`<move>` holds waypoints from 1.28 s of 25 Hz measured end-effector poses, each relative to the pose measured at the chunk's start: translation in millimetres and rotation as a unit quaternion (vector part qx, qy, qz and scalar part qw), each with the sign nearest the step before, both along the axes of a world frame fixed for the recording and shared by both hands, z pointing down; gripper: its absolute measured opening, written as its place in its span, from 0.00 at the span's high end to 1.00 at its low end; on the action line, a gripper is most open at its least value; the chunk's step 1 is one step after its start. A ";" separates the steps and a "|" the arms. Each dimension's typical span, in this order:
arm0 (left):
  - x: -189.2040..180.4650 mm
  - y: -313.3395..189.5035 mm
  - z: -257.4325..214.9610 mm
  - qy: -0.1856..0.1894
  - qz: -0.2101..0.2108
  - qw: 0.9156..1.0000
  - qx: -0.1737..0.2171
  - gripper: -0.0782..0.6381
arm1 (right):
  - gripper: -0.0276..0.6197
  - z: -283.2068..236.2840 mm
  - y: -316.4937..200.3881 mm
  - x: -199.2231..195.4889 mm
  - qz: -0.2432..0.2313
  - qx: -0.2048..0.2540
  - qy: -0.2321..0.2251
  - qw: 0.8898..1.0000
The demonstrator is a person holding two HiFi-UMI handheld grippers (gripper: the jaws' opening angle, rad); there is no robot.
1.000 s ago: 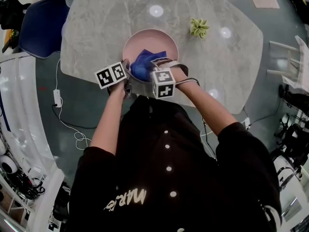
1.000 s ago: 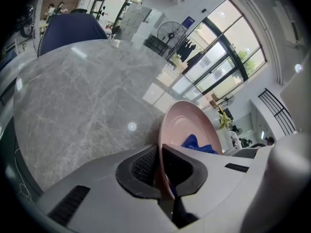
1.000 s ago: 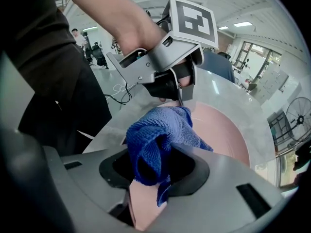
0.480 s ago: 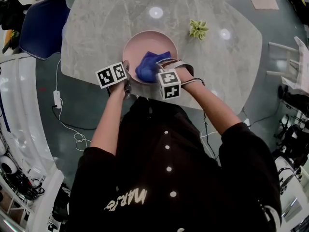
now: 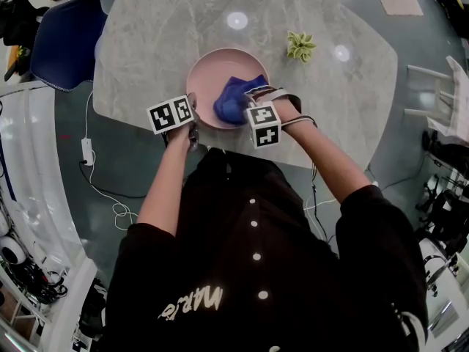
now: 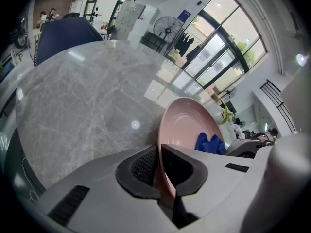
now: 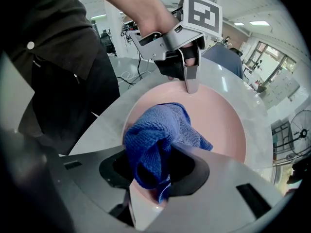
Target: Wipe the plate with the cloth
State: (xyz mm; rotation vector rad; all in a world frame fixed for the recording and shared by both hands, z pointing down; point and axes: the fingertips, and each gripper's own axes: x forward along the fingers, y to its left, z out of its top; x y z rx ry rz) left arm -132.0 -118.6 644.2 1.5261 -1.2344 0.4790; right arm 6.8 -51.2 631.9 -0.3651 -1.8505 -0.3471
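Observation:
A pink plate (image 5: 212,75) sits near the front edge of the grey marble table (image 5: 161,42). My left gripper (image 5: 193,123) is shut on the plate's near-left rim; in the left gripper view the plate rim (image 6: 167,144) runs between the pads. My right gripper (image 5: 245,101) is shut on a bunched blue cloth (image 5: 233,97) that rests on the plate's right half. In the right gripper view the blue cloth (image 7: 155,140) fills the jaws over the plate (image 7: 218,115), and the left gripper (image 7: 190,84) clamps the far rim.
A small green plant (image 5: 300,44) stands on the table beyond the plate to the right. A dark blue chair (image 5: 66,39) is at the table's left end. White cables lie on the floor at left (image 5: 102,189).
My right gripper has slid the blue cloth rightward and slightly away across the plate. The left gripper and the plate have stayed put.

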 end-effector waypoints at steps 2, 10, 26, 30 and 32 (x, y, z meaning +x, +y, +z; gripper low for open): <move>-0.3 0.3 0.2 -0.004 0.003 1.000 0.000 0.85 | 0.73 0.2 -3.0 3.2 0.005 0.002 0.006 1.000; -0.2 0.5 -0.8 -0.017 0.015 1.000 0.002 0.85 | 0.73 -1.2 -26.4 16.1 0.078 0.026 0.029 0.996; -3.2 4.8 -12.4 -0.048 0.036 0.998 0.028 0.77 | 0.73 -17.5 -31.5 13.4 0.145 0.070 -0.010 0.987; -13.7 9.1 -28.4 -0.059 0.037 0.996 0.049 0.75 | 0.73 -40.6 -33.4 10.8 0.191 0.068 -0.053 0.978; -17.6 6.8 -42.1 -0.064 0.036 0.995 0.071 0.75 | 0.73 -54.4 -39.2 10.5 0.222 0.071 -0.080 0.969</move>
